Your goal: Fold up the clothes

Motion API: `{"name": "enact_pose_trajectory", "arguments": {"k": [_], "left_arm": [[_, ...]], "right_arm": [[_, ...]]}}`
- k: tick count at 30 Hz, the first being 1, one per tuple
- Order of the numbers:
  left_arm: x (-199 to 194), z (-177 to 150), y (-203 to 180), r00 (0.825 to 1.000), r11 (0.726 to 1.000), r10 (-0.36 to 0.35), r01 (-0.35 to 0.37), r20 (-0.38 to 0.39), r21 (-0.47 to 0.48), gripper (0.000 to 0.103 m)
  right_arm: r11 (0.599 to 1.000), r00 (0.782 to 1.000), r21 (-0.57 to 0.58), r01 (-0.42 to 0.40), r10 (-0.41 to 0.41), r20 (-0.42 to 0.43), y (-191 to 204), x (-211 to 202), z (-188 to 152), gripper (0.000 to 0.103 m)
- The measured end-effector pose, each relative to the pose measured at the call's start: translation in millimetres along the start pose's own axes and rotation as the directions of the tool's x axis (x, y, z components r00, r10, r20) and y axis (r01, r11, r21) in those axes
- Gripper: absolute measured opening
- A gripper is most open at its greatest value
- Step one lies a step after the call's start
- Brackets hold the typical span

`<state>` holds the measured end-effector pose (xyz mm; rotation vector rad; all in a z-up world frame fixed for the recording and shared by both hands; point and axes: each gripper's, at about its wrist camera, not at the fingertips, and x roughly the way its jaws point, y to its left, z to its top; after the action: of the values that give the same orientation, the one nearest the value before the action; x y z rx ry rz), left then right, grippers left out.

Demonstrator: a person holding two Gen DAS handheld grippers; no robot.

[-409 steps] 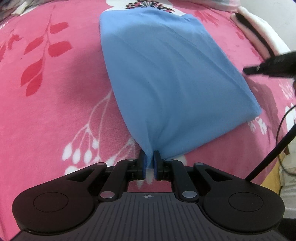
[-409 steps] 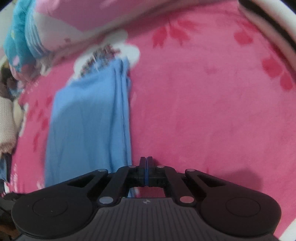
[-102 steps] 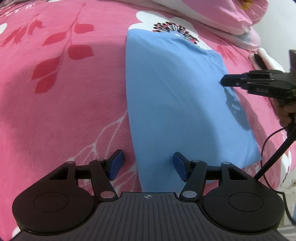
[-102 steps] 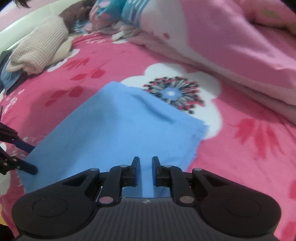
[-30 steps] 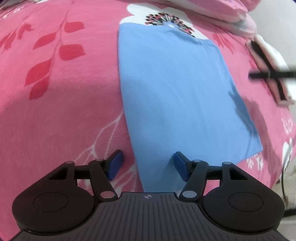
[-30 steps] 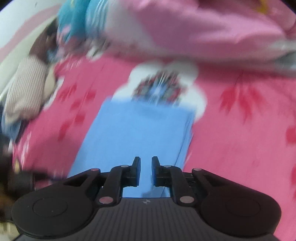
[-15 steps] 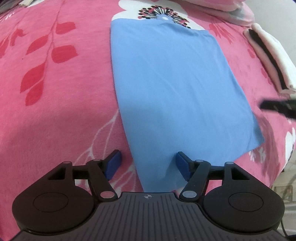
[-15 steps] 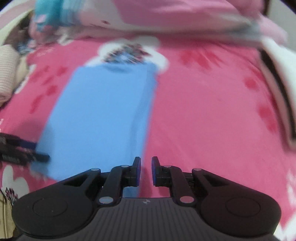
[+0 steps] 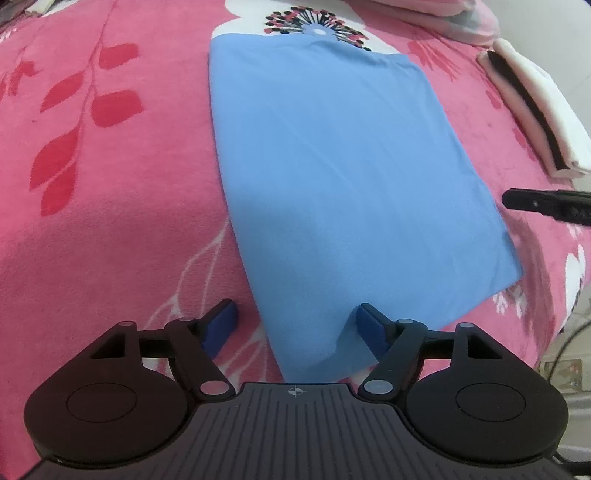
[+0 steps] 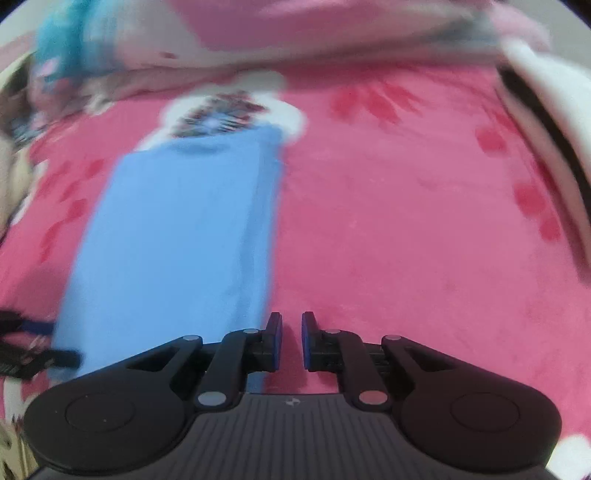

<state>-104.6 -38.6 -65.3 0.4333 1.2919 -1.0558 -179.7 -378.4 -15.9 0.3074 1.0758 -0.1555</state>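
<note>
On the pink flowered blanket (image 9: 110,206) the blue garment (image 9: 343,177) lies flat as a long folded rectangle, its far end touching the white flower print (image 9: 317,26) and its near left corner between the fingers of your left gripper (image 9: 297,326). That gripper stands spread and its jaws are opening; the pads do not press the cloth, which only lies between them. Your right gripper (image 10: 291,341) hangs just beside the near right edge of the garment, over bare blanket, with its jaws nearly together, a narrow gap remaining, and nothing between them.

The next fold, I think, is to bring the near end up to the far end. For this, open the right gripper first and set it on the near right corner. Pinch all the layers at both corners, lift them together at equal height, and lay the edge straight. A folded white and black cloth (image 9: 535,110) lies well apart at the right; keep away from it.
</note>
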Motion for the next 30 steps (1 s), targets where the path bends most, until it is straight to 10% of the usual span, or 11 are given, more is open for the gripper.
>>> {"name": "enact_pose_trajectory", "arguments": {"k": [6,25,30], "left_arm": [[0.8,1.1,0.7,1.0,1.0,-0.004,0.004,-0.009,0.004,0.075],[1.3,1.5,-4.3,1.0,0.999,0.0,0.001,-0.026,0.039,0.083],[2.8,1.4,-7.8,1.0,0.998,0.004,-0.002,-0.029,0.056,0.085]], "right_arm": [[0.964,0.994,-0.267,-0.015,-0.014,-0.106,34.3,8.2,-34.5,0.01],[0.911,0.977,-0.411,0.023,-0.108,-0.184,61.0,-6.5,-79.5,0.012],[0.903,0.997,-0.428,-0.028,-0.003,-0.071,95.7,-7.8,-58.7,0.012]]}}
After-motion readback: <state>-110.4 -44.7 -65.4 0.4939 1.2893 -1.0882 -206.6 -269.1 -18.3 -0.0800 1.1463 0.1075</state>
